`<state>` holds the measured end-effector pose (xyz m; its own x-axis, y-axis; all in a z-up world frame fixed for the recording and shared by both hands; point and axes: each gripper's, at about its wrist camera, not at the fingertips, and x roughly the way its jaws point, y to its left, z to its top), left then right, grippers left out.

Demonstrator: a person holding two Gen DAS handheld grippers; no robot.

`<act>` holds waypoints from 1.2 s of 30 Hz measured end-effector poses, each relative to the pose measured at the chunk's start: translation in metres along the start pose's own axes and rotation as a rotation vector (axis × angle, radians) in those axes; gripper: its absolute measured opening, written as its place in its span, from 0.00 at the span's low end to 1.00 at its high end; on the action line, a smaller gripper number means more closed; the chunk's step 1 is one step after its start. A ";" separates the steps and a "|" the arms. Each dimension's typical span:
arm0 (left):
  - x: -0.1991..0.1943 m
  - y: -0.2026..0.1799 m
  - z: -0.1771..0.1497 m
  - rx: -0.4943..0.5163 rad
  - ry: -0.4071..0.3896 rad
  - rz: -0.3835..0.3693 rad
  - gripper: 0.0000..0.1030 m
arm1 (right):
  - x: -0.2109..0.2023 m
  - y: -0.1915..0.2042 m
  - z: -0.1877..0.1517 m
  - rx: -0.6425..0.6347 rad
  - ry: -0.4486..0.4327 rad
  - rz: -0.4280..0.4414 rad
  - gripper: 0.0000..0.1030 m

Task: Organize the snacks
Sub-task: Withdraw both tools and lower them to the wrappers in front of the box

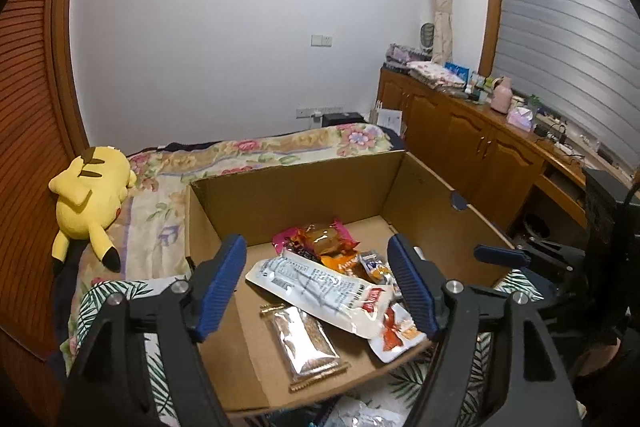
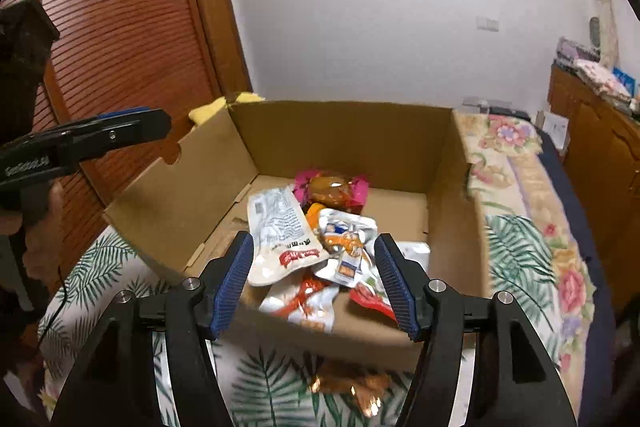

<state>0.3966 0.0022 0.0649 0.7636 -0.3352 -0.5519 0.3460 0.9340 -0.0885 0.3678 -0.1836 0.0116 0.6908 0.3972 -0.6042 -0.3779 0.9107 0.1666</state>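
Cardboard box [image 1: 304,187] of snack packets [image 1: 320,287] set on a bed [image 1: 260,151]; left hand-held gripper [image 1: 316,283] and right hand-held gripper [image 2: 316,279] spread, empty; plush toy [image 1: 88,195] fully shown only in left view

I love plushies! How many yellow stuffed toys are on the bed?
1: the yellow plush toy lies on the bed's left side, beside the cardboard box. Others may be hidden.

Foil packet [image 2: 352,387] before cardboard box [image 2: 352,131]: blurred, contents unreadable. Yellow plush [image 2: 224,105] mostly hidden behind box's far-left corner.
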 end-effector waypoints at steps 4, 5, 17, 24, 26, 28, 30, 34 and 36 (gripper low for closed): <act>-0.024 -0.006 -0.009 0.017 -0.030 -0.011 0.72 | -0.027 0.005 -0.018 -0.021 -0.021 -0.015 0.63; -0.028 -0.007 -0.011 0.022 -0.035 -0.010 0.72 | -0.033 0.006 -0.024 -0.029 -0.029 -0.023 0.62; -0.083 -0.018 -0.053 0.047 -0.076 -0.013 0.72 | -0.058 0.007 -0.063 -0.012 -0.022 -0.062 0.62; -0.087 -0.017 -0.083 0.046 -0.041 0.013 0.72 | -0.044 -0.002 -0.079 0.013 0.021 -0.088 0.62; -0.085 -0.017 -0.090 0.041 -0.028 0.017 0.72 | -0.035 -0.006 -0.082 0.021 0.044 -0.099 0.62; -0.083 -0.016 -0.098 0.036 -0.016 0.027 0.72 | -0.024 -0.010 -0.086 0.035 0.072 -0.118 0.62; -0.081 -0.017 -0.107 0.041 -0.009 0.055 0.72 | -0.012 -0.016 -0.088 0.060 0.105 -0.118 0.62; -0.077 -0.019 -0.122 0.044 0.011 0.064 0.72 | 0.003 -0.023 -0.091 0.103 0.134 -0.106 0.62; -0.074 -0.020 -0.128 0.042 0.021 0.069 0.72 | 0.007 -0.024 -0.091 0.117 0.143 -0.099 0.62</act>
<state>0.2635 0.0245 0.0011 0.7747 -0.2673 -0.5731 0.3160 0.9486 -0.0154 0.3262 -0.2128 -0.0674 0.6233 0.2921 -0.7254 -0.2324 0.9549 0.1848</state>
